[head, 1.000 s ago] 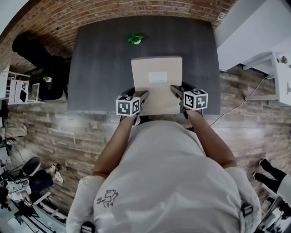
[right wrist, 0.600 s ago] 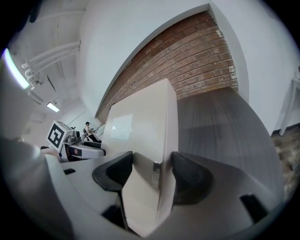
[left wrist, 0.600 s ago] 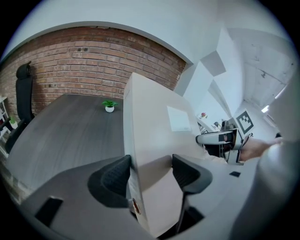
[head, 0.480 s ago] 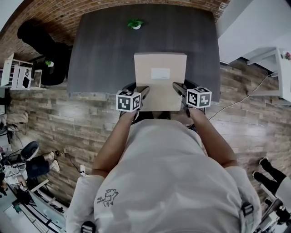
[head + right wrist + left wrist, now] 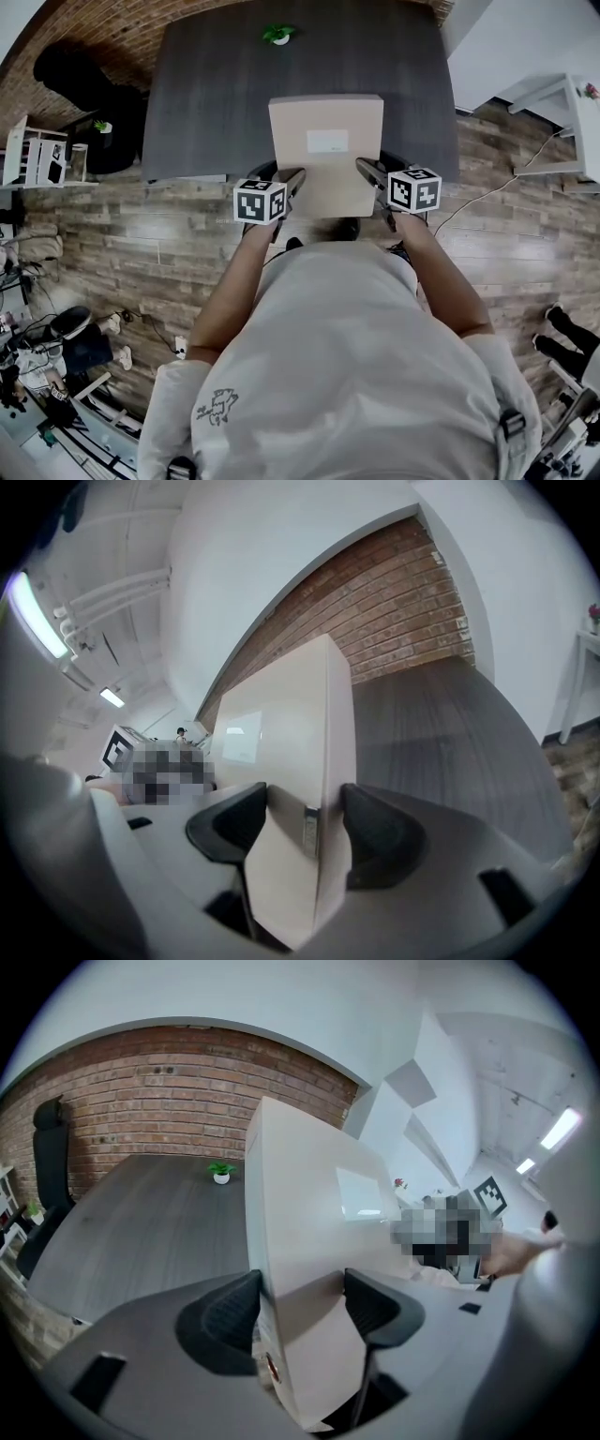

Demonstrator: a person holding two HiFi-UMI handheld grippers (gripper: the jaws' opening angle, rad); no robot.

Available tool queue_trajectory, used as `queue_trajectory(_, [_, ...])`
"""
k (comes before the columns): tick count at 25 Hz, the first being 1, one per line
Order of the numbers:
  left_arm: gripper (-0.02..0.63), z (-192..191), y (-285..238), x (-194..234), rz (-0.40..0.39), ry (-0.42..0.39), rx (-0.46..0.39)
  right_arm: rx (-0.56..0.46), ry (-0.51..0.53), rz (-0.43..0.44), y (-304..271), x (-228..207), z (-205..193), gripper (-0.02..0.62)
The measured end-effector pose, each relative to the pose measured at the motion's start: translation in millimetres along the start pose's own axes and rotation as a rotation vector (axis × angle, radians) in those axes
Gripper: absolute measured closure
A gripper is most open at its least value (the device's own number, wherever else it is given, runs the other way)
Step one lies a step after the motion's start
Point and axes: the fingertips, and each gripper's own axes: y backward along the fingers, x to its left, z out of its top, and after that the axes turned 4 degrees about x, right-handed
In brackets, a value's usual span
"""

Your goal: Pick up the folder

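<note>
- The task's thing: a thick beige cardboard box folder (image 5: 325, 155) directly ahead of me at 12 o'clock. Its far part lies over the dark grey wood-grain table (image 5: 206, 94), and its near edge juts past the table's edge toward my body.
- My left gripper (image 5: 293, 180) takes the folder at its 7 o'clock corner. In the left gripper view its two dark pads press on opposite faces of the folder, so this gripper (image 5: 300, 1305) is clamped on it.
- My right gripper (image 5: 366, 172) takes the 5 o'clock corner. Its pads are likewise closed onto the folder's thickness, with the spine between them (image 5: 302, 829).
- Step in hand, as I judge it: carrying the gripped folder up and clear of the table. To do it well I keep both grips equally firm, raise both hands together so the folder stays level and does not twist, and keep it away from the small green potted plant (image 5: 277, 35) at 12 o'clock beyond it.
- Writing: the white rectangular label (image 5: 327, 142) on the top face shows no legible text. A small metal tab (image 5: 310, 829) on the spine is too small to read. No brand is visible.
</note>
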Motion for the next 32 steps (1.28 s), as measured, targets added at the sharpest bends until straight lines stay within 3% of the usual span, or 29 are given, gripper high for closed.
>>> queue_trajectory(12, [0.311,-51.0,72.6,46.4,-0.034,-0.031,-0.008,-0.033,0.047,-0.028,-5.2,100.6,-31.3,0.348])
queue_trajectory(20, [0.311,-72.6,124.4,52.7,-0.074,-0.081,-0.069,-0.096,0.058,-0.032,11.7,157.5,-52.2,0.350])
queue_trajectory(32, [0.316,-90.7,171.1,53.2,-0.118,-0.120,-0.134,-0.156,0.060,-0.060,33.0,205.8,-83.8,0.359])
